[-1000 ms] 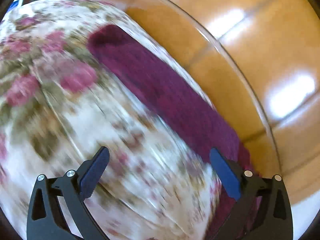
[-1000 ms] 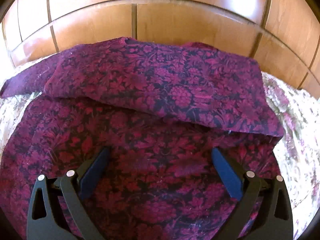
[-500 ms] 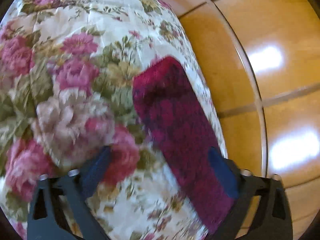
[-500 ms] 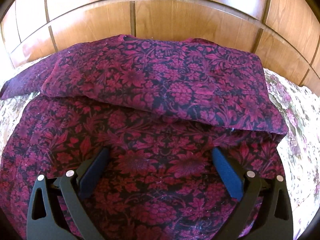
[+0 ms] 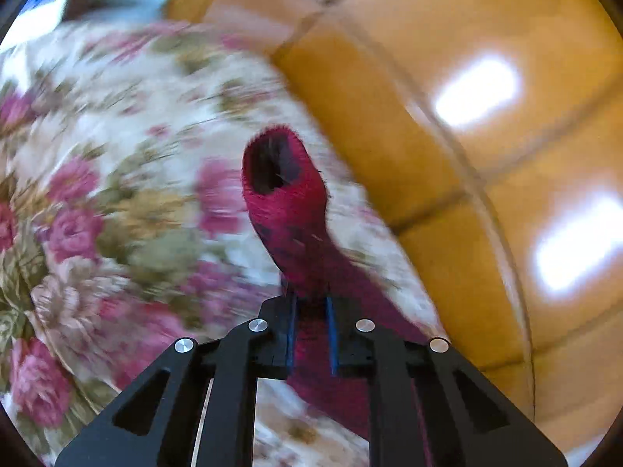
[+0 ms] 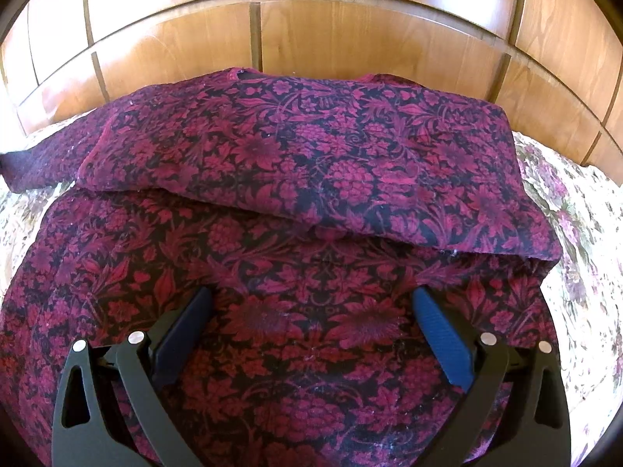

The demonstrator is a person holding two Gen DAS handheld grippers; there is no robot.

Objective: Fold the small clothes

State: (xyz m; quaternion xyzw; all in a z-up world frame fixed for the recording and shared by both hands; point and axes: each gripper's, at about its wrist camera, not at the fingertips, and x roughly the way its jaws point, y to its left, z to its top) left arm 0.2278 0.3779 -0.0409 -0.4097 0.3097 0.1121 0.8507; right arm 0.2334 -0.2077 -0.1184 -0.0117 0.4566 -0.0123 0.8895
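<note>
A dark red floral garment (image 6: 311, 202) lies spread on the flowered bedspread (image 6: 576, 233), its far part folded over toward me. My right gripper (image 6: 311, 323) is open and hovers just above the garment's near part. In the left wrist view my left gripper (image 5: 310, 311) is shut on the garment's sleeve (image 5: 288, 210). The sleeve is lifted off the bedspread (image 5: 117, 194), and its open cuff points away from me. The view is blurred by motion.
A polished wooden headboard (image 6: 350, 27) runs along the far side of the bed, close behind the garment; it also shows in the left wrist view (image 5: 467, 136). The bedspread extends left of the sleeve.
My left gripper has closed on the sleeve and raised it off the bedspread. My right gripper has stayed open over the garment, almost still.
</note>
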